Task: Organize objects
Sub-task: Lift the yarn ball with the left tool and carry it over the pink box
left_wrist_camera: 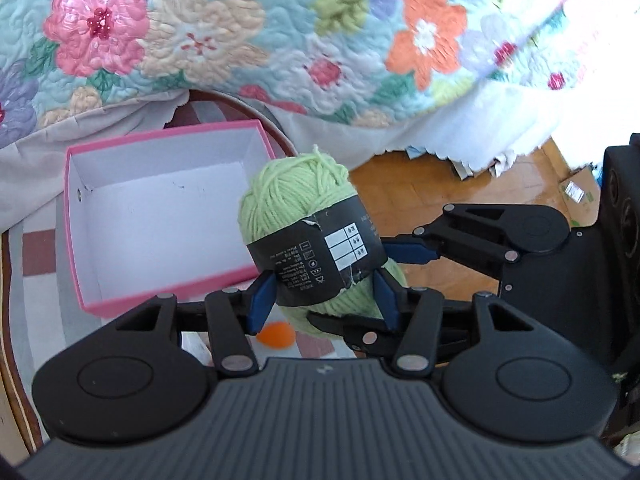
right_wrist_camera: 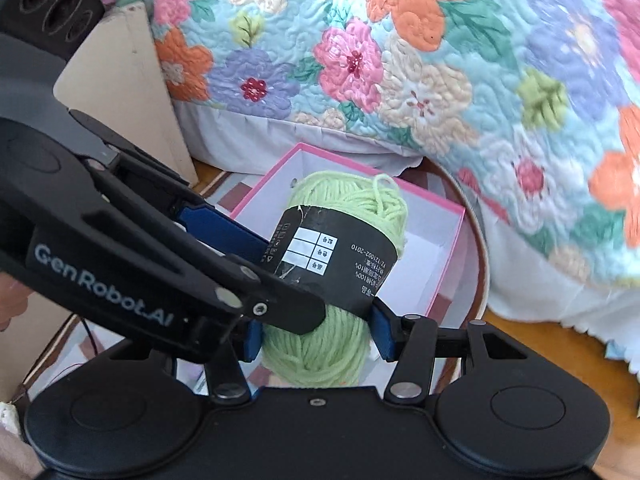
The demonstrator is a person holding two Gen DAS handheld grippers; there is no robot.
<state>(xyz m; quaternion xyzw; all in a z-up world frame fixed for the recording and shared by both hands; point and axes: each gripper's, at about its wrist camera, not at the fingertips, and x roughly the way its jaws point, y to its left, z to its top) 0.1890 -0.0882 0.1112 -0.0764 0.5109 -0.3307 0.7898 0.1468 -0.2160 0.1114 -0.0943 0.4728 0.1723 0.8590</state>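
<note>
A green yarn skein point(left_wrist_camera: 298, 196) with a black paper band is held in the air between both grippers. My left gripper point(left_wrist_camera: 322, 294) is shut on its lower half, blue pads on either side. My right gripper point(right_wrist_camera: 316, 334) is shut on the same skein point(right_wrist_camera: 352, 204); one of its fingers point(left_wrist_camera: 412, 250) touches the band from the right in the left wrist view. The left gripper's arm crosses the right wrist view from the left. An open pink box point(left_wrist_camera: 76, 216) with a white inside sits just beyond the skein, and shows in the right wrist view point(right_wrist_camera: 448, 252).
The box stands on a round table with a checked cloth point(left_wrist_camera: 36, 256). A small orange object point(left_wrist_camera: 276, 334) lies on the cloth below the skein. A floral quilt point(left_wrist_camera: 240, 40) hangs over a bed behind. Wooden floor point(left_wrist_camera: 408, 196) lies to the right, with a black speaker point(left_wrist_camera: 624, 216) beside it.
</note>
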